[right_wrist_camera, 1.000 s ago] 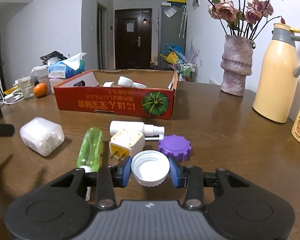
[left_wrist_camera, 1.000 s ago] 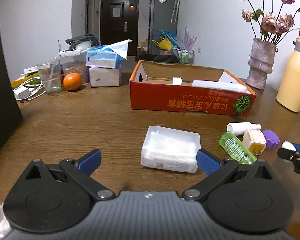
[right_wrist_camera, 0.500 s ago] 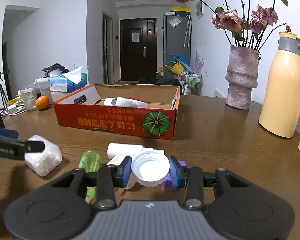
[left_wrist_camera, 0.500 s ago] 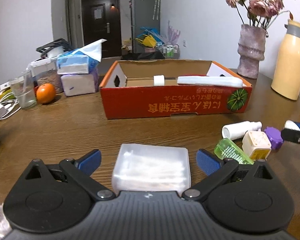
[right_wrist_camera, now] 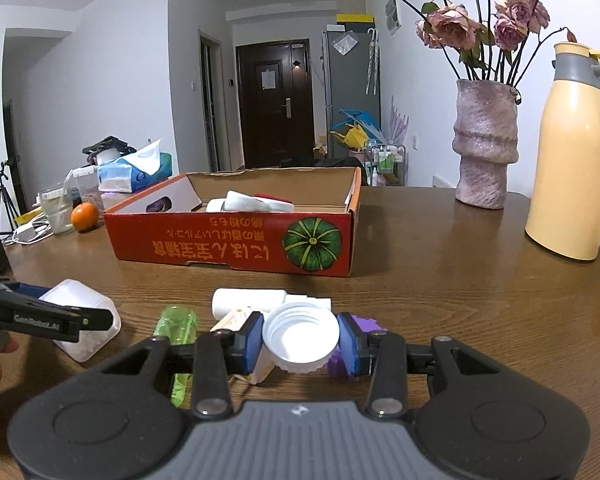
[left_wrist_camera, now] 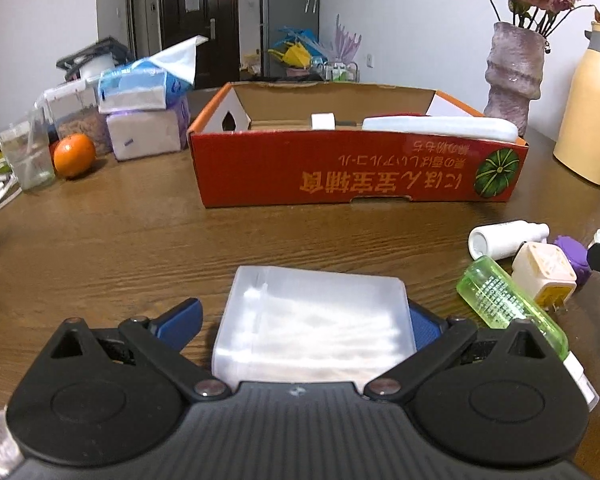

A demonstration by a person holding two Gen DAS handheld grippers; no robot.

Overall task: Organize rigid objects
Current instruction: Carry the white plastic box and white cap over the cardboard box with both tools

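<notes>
Your left gripper (left_wrist_camera: pixel 300 320) has its blue fingers spread wide around the translucent plastic box of cotton swabs (left_wrist_camera: pixel 314 326), which sits on the wooden table (left_wrist_camera: pixel 140 248) in front of the red cardboard box (left_wrist_camera: pixel 356 168); the right finger lies against the swab box's side, while the left finger (left_wrist_camera: pixel 178 320) stands apart from it with a gap between, so nothing is clamped there; your right gripper (right_wrist_camera: pixel 300 338) has its fingers drawn narrow and pinched on the white ribbed cap (right_wrist_camera: pixel 300 338), held open side facing you above the cluster of small items in front of the red cardboard box (right_wrist_camera: pixel 236 244); in that cluster, on the near side of the box toward its right end, lie a green transparent bottle (left_wrist_camera: pixel 508 306), a white bottle on its side (left_wrist_camera: pixel 504 236), a cream plug adapter (left_wrist_camera: pixel 544 274) and a purple toothed cap (left_wrist_camera: pixel 572 256), close together; inside the red box you can see a white flat item (left_wrist_camera: pixel 436 128) and a small white roll (left_wrist_camera: pixel 323 121); left of the box sit an orange (left_wrist_camera: pixel 74 155) and stacked tissue packs (left_wrist_camera: pixel 144 120); right of it stand a pink vase (left_wrist_camera: pixel 514 76) and a cream thermos jug (left_wrist_camera: pixel 590 108).
</notes>
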